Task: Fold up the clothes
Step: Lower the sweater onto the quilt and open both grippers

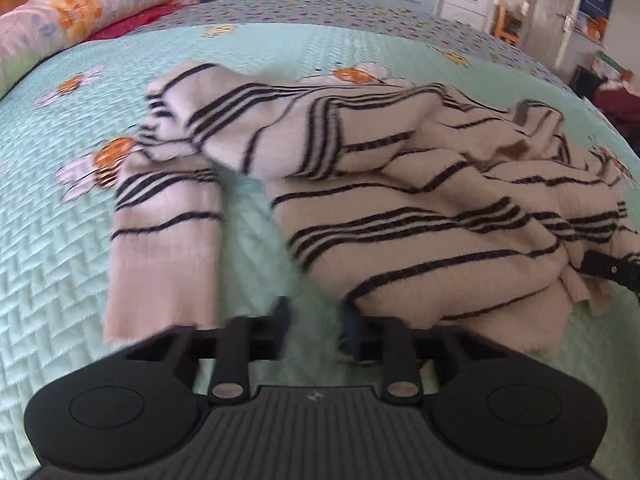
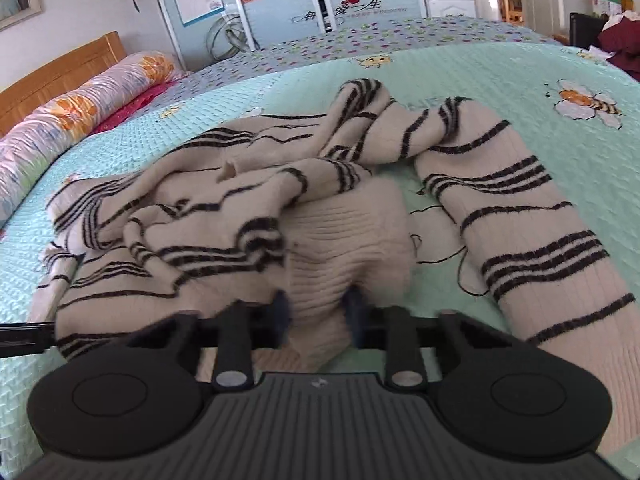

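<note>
A cream sweater point(image 1: 420, 208) with thin black stripes is spread, rumpled, on a pale green quilt point(image 1: 52, 240) printed with bees and flowers. All places below are given relative to the sweater.

In the left wrist view, the left gripper point(image 1: 316, 328) is seen at the sweater's near hem, between the body and one sleeve point(image 1: 168, 240) that is laid out flat to the left of the body. Its fingers are blurred and a stretch of quilt is seen between them, so the frames show them apart, with no cloth pinched; only the right finger lies beside the hem edge.

In the right wrist view, the right gripper point(image 2: 320, 312) is set on the ribbed hem point(image 2: 344, 248) at the sweater's near edge, and the jaws are narrowed onto a fold of that cloth. The other sleeve point(image 2: 532, 240) is stretched out to the right of the body. A flowered bolster point(image 2: 80, 112) lies beyond the sweater to the left, by a wooden headboard point(image 2: 60, 68).
</note>
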{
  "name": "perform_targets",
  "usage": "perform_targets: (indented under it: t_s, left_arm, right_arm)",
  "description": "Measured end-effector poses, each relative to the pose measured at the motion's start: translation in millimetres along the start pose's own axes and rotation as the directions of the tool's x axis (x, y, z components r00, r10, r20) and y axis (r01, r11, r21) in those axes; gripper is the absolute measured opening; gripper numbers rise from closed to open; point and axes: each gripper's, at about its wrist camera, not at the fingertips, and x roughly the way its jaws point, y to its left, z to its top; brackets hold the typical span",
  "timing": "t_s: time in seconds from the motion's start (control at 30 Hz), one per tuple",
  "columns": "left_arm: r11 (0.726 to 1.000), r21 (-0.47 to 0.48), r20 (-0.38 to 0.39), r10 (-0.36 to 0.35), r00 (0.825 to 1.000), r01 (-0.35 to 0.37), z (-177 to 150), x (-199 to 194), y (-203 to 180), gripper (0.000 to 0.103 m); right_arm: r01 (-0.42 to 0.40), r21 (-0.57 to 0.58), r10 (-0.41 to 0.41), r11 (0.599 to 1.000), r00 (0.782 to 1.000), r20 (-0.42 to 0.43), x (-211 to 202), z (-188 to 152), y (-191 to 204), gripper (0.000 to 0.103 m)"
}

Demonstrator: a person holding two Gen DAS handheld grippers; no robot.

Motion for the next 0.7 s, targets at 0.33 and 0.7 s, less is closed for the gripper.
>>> perform_targets:
  t_s: [0.33, 0.7]
  left_arm:
    - [0.981, -0.193, 0.331, 0.05, 0.942, 0.016, 83, -117, 56, 0.0]
    - [0.999, 0.031, 0.027, 0.014, 1.0, -0.015, -28, -51, 10, 0.032]
  right_arm:
    - [-0.326, 0.164, 0.258, 0.931, 0.905, 0.339, -117, 62, -23, 0.0]
    - [-0.088, 0.209, 0.071, 0.974, 0.994, 0.089, -72, -2, -35, 0.053]
